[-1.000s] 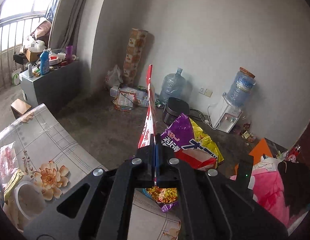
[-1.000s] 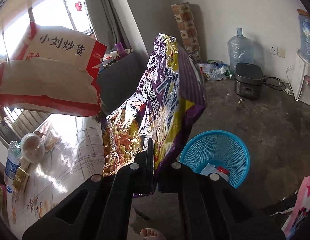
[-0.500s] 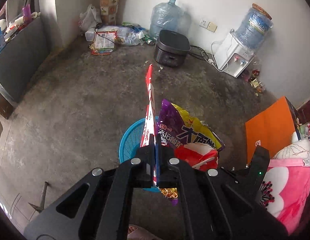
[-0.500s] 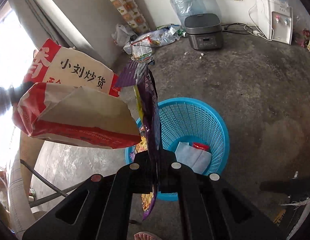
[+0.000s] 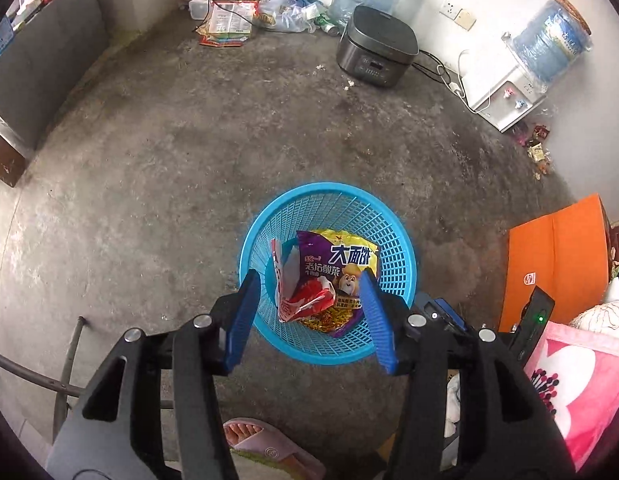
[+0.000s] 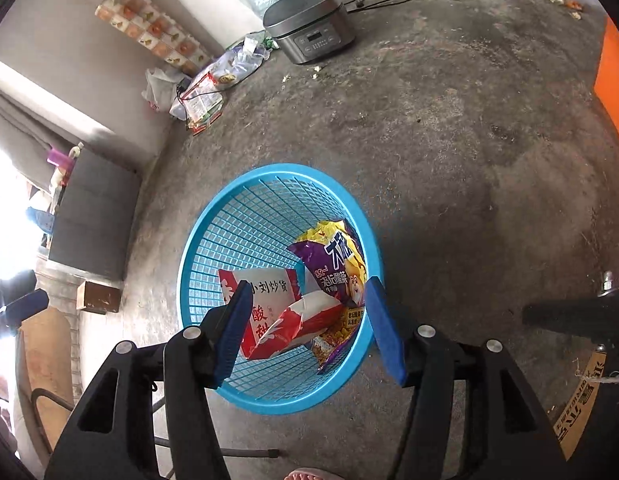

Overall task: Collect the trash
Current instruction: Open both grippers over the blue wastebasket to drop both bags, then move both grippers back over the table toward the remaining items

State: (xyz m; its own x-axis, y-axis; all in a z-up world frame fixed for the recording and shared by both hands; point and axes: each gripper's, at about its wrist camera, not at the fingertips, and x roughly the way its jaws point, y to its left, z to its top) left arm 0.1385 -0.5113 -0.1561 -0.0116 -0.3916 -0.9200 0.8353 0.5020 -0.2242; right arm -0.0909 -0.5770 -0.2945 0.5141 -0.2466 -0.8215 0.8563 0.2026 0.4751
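While both hand-held tools hang over the round blue plastic lattice basket (image 5: 393, 216) on the grey concrete floor (image 5: 149, 160), the trash lies loose inside it, below and between their spread fingers. The left gripper (image 5: 307, 280) has just been opening; its blue-padded jaws stand wide apart with nothing pressed between them. The right gripper (image 6: 307, 290) has likewise just been opening and is empty too.

Down in the basket, the purple and yellow foil noodle wrapper (image 5: 341, 268) leans against the wall on the right, printed with large white characters 大面饼 and smaller ones 老坛酸菜 beside a cartoon figure. Touching it on the left lies the red and white paper snack bag (image 6: 277, 316), crumpled, reading 小刘炒货 in dark characters with 酸甜 in red beneath.

Well beyond the basket, a dark grey electric rice cooker (image 5: 375, 52) sits near the wall. An orange cardboard box (image 5: 557, 264) stands off to the right. A foot in a pink slipper (image 5: 265, 448) shows just below the left gripper.
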